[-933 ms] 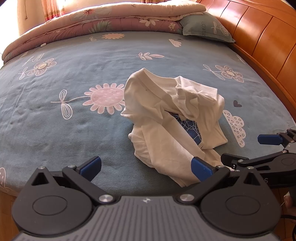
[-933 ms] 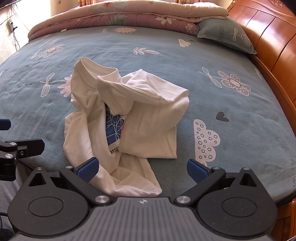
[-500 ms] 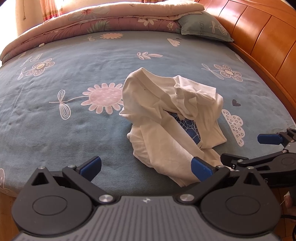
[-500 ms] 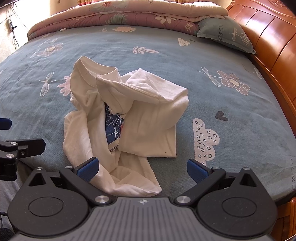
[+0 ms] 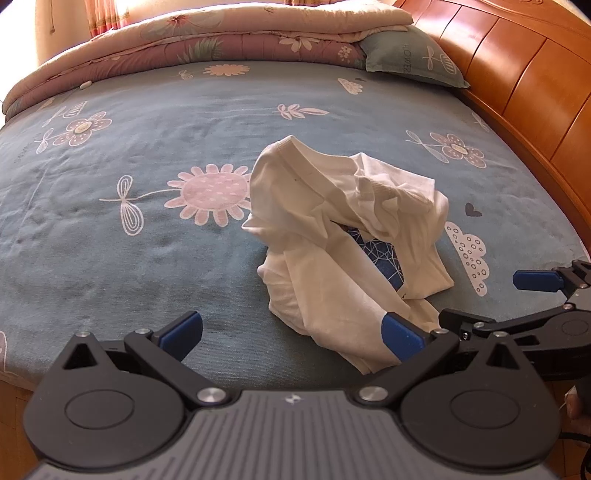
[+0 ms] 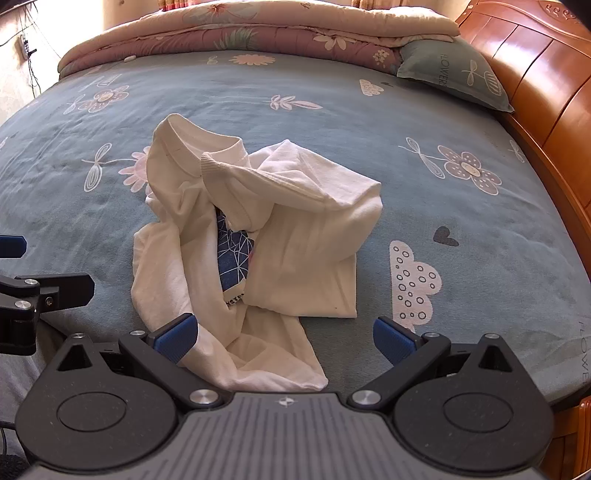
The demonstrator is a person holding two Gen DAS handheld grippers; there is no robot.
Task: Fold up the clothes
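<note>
Blue-grey bedsheet [image 6: 424,122] printed with pale flowers, leaf sprigs, a dotted cloud and a small dark heart; bed fills nearly the whole view. Orange wooden headboard [image 6: 546,92] along the right side. Folded pink floral quilt [image 6: 258,33] at the far end, grey-green pillow [image 6: 448,72] tucked beside it.

White T-shirt [image 6: 303,236] lies crumpled in a heap toward the near edge of the bed, ribbed collar standing up at the far side, a patch of dark blue geometric print showing in the middle fold.

Left gripper [image 5: 291,332]: jaws spread wide, nothing between them. Its right blue pad [image 5: 400,334] sits just over the near hem of the shirt; whether it touches the cloth I cannot tell. Heap lies ahead and to the right of this tool.

Right gripper [image 6: 284,336]: jaws likewise spread wide, holding nothing. Shirt's near tail lies between its two pads, closer to the left one; bulk of the heap straight ahead.

Each gripper shows at the edge of the other's view, side by side at the near bed edge.

Writing: pillow reads "FLOWER". Sheet's near right edge carries the same word, partly cut off. Small dark letters under the shirt's print, too small to read.
</note>
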